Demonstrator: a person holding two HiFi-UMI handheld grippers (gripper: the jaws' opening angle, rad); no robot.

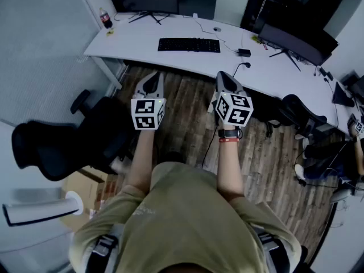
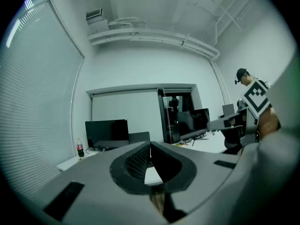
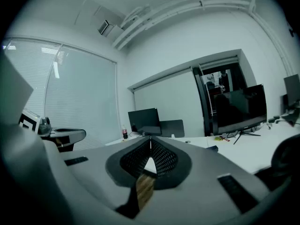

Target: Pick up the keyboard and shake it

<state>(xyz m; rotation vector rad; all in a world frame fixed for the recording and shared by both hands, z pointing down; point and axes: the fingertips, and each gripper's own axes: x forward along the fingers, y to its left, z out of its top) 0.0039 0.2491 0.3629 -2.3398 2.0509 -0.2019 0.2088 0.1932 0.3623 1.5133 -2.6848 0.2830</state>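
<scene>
The keyboard [image 1: 189,45] is long, thin and black. It lies flat on the white desk [image 1: 133,43], well ahead of both sets of jaws. The left gripper [image 1: 152,76] and the right gripper [image 1: 223,76] each have jaws pressed together, holding nothing.

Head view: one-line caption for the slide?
Person facing a white desk, left gripper and right gripper both shut and empty, short of the black keyboard lying untouched on it.
</scene>
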